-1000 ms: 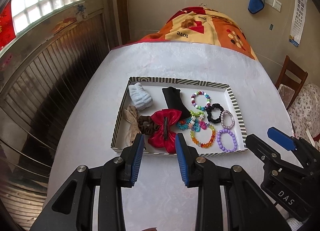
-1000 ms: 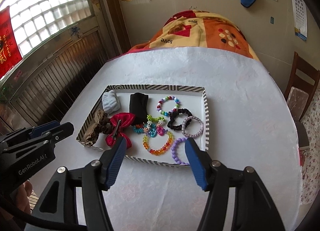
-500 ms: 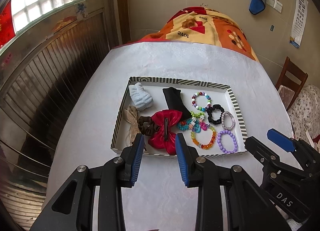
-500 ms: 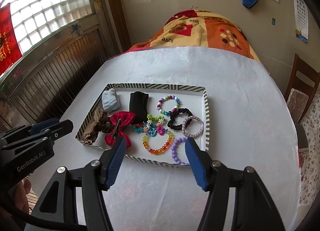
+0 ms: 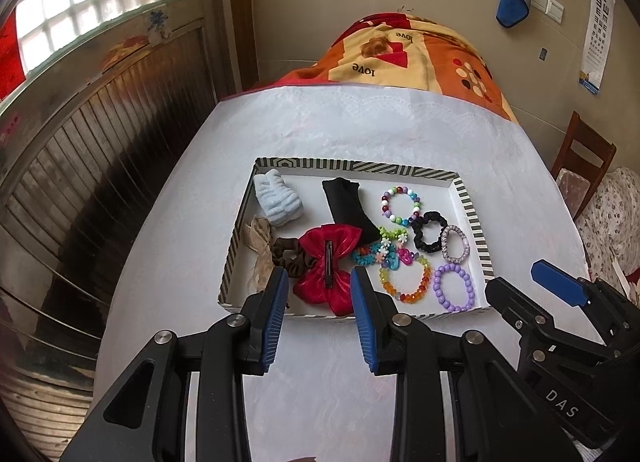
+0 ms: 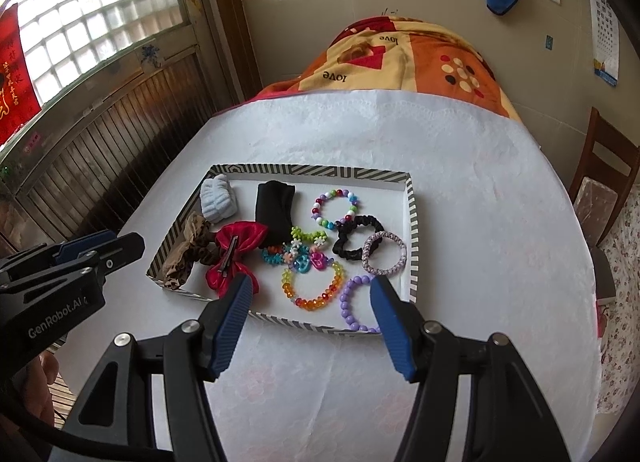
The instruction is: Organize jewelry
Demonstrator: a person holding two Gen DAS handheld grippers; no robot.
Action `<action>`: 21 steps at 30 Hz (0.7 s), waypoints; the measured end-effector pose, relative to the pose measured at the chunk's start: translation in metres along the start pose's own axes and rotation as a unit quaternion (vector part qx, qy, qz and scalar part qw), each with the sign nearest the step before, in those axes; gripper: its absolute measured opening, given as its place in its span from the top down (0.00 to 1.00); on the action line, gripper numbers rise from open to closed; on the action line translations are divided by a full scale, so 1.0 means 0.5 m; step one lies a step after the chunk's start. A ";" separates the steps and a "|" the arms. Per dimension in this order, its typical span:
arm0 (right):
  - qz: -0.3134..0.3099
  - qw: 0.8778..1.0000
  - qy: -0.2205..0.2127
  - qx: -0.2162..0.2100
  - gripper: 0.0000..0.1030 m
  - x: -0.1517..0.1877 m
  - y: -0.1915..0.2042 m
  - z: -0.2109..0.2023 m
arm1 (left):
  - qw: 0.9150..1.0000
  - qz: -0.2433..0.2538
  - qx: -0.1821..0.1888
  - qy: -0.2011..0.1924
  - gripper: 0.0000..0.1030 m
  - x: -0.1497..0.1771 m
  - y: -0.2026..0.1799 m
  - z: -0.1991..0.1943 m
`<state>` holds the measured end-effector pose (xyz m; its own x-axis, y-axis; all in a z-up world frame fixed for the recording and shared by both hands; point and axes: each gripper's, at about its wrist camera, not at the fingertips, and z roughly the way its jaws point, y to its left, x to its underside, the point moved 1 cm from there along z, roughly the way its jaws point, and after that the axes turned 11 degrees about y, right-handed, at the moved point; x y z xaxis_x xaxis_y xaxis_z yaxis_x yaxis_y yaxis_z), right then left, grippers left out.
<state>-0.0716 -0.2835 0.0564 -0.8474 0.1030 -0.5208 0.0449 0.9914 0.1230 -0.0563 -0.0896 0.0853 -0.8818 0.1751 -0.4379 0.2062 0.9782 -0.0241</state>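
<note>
A shallow striped tray [image 5: 468, 213] [image 6: 413, 221] on the white table holds hair ties and bracelets. Among them are a red bow clip [image 5: 328, 262] [image 6: 234, 252], a black cloth band [image 5: 348, 205], a black scrunchie [image 5: 428, 232], a purple bead bracelet [image 5: 454, 288] [image 6: 354, 306] and an orange bead bracelet [image 6: 314, 288]. My left gripper [image 5: 319, 284] hovers open above the tray's near edge, over the red bow, holding nothing. My right gripper [image 6: 312, 292] hangs open wider above the near edge, over the bead bracelets, also empty.
A light blue scrunchie [image 5: 278, 199] and a beige bow [image 5: 260, 246] lie at the tray's left side. An orange patterned blanket [image 5: 404, 57] covers the table's far end. A wooden chair [image 6: 604, 189] stands to the right. A slatted wall runs along the left.
</note>
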 end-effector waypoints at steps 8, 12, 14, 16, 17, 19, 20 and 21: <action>-0.001 1.000 0.004 0.001 0.38 -0.006 -0.007 0.008 | 1.000 0.002 0.000 0.004 0.77 -0.004 -0.010 0.005; -0.001 1.000 0.005 0.002 0.38 -0.006 -0.006 0.008 | 1.000 0.001 0.001 0.006 0.77 -0.007 -0.010 0.008; -0.001 1.000 0.005 0.001 0.38 -0.006 -0.006 0.008 | 1.000 0.001 0.001 0.007 0.77 -0.007 -0.010 0.009; -0.002 1.000 0.005 0.002 0.38 -0.006 -0.006 0.010 | 1.000 0.001 0.002 0.007 0.77 -0.008 -0.009 0.009; -0.002 1.000 0.006 0.002 0.38 -0.006 -0.006 0.008 | 1.000 0.000 0.003 0.008 0.77 -0.007 -0.010 0.010; -0.002 1.000 0.008 0.001 0.38 -0.006 -0.006 0.011 | 1.000 0.000 0.004 0.010 0.77 -0.008 -0.009 0.014; -0.003 1.000 0.009 0.001 0.38 -0.006 -0.006 0.014 | 1.000 0.001 0.005 0.010 0.77 -0.007 -0.010 0.016; -0.003 1.000 0.011 0.001 0.38 -0.006 -0.007 0.017 | 1.000 0.001 0.007 0.010 0.77 -0.007 -0.011 0.017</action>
<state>-0.0646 -0.2867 0.0506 -0.8593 0.0944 -0.5028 0.0399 0.9922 0.1180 -0.0506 -0.0963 0.0794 -0.8898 0.1789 -0.4199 0.2131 0.9764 -0.0356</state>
